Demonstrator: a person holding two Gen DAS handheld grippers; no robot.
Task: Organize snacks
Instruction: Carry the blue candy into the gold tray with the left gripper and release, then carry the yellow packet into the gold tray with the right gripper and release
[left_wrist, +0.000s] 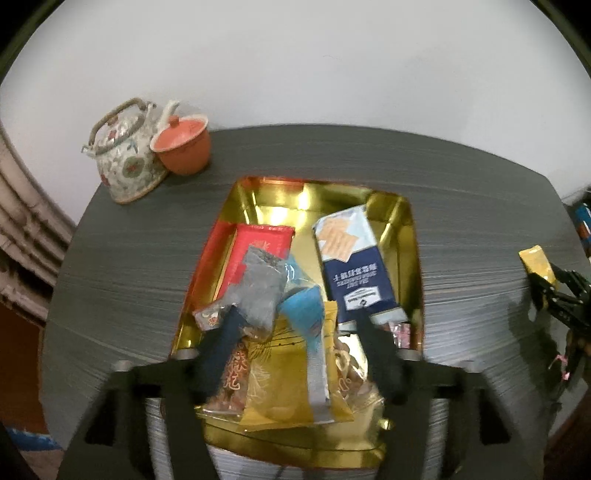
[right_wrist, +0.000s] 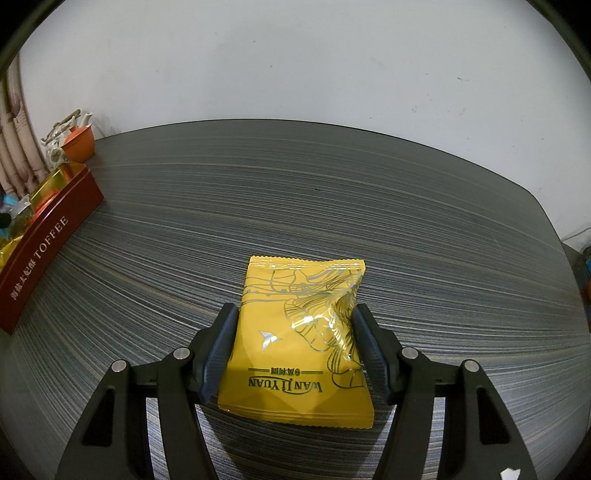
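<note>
my right gripper is clamped on the sides of a yellow snack bag, held above the table, well apart from the tin. its long axis points away from me (print upside down). the smooth foil could slip out. my left gripper stands apart over the full tin, holding nothing.

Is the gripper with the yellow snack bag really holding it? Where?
Yes. The right gripper squeezes the yellow snack bag by its two side edges, near the bottom half.
</note>
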